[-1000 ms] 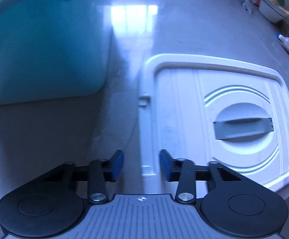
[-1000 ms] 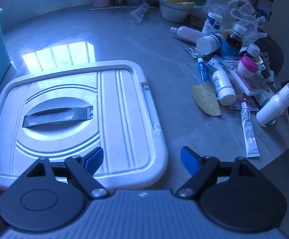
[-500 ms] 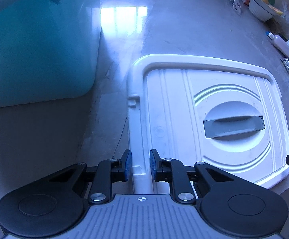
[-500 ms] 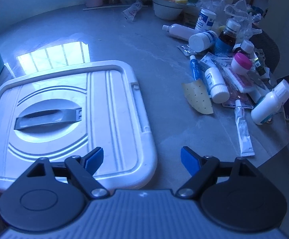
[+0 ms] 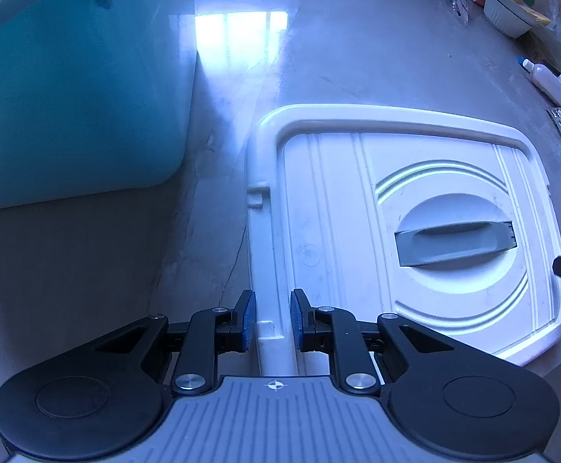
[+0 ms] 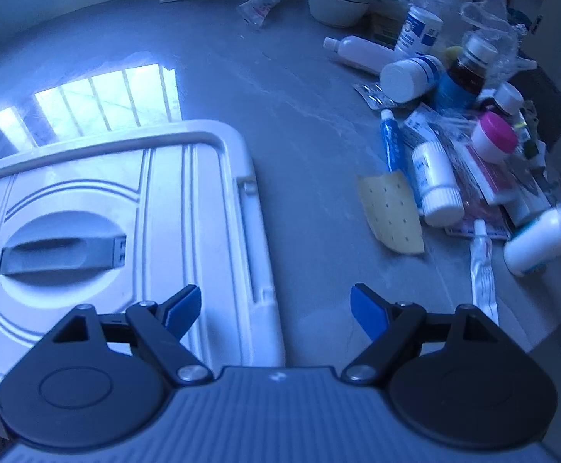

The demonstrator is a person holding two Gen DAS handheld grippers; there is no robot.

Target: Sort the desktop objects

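White plastic lid [image 5: 357, 212] with a grey handle [image 5: 454, 243] lies flat on the grey table [image 5: 338, 50], just beside the teal bin [image 5: 75, 88]; the left gripper [image 5: 272, 318] has its blue pads narrowed onto the lid's raised rim; the right gripper [image 6: 274, 308] hangs wide and empty over the lid's opposite edge; bottles, tubes and a pink-capped jar [image 6: 494, 137] clutter the table beyond.
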